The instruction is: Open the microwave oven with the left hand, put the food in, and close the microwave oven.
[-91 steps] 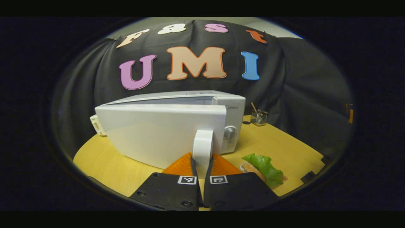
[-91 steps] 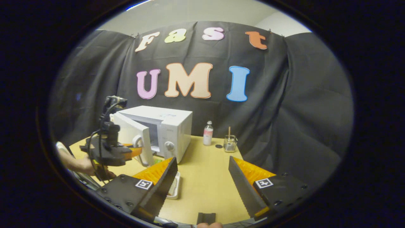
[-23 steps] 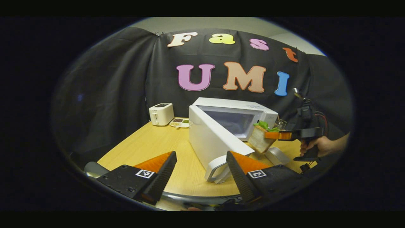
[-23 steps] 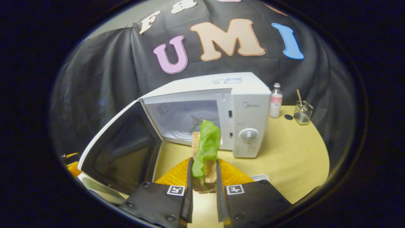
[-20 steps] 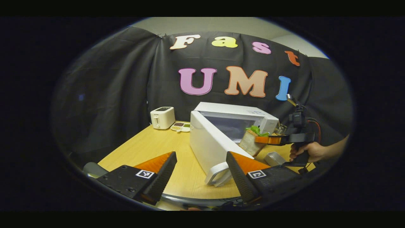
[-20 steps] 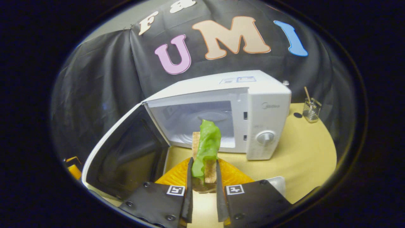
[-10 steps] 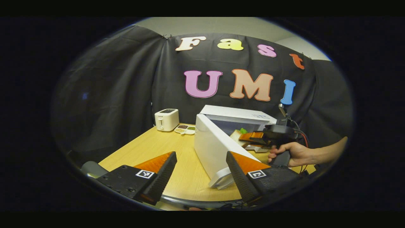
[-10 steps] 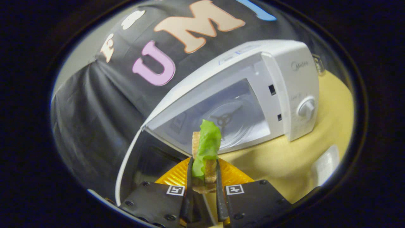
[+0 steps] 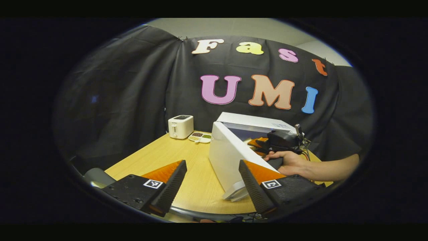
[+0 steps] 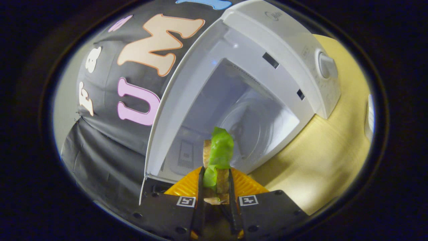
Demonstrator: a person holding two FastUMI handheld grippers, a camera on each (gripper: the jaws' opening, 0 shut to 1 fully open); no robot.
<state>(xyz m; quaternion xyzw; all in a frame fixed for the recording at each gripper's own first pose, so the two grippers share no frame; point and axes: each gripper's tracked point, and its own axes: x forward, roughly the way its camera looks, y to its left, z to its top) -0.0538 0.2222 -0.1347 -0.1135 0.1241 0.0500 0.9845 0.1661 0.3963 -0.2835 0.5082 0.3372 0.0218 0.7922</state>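
Note:
The white microwave [image 9: 254, 121] stands on the wooden table with its door [image 9: 230, 159] swung wide open. My right gripper [image 10: 215, 175] is shut on the food, a bread slice with green lettuce [image 10: 218, 154], and holds it at the mouth of the microwave cavity [image 10: 247, 110], the view rolled to one side. In the left gripper view that right gripper [image 9: 279, 140] and the hand [image 9: 291, 162] holding it reach in past the door. My left gripper [image 9: 212, 174] hangs open over the table's near edge, left of the door handle [image 9: 235, 194], holding nothing.
A white toaster [image 9: 180, 126] and a small dish of food [image 9: 200, 136] sit at the back left of the table [image 9: 167, 157]. The microwave's control knob [image 10: 326, 65] is on its right panel. A white tray [image 10: 368, 117] lies at the table's right.
The right gripper has carried the food forward to the microwave opening and rolled sideways. The left gripper stays open and has drifted slightly back from the door.

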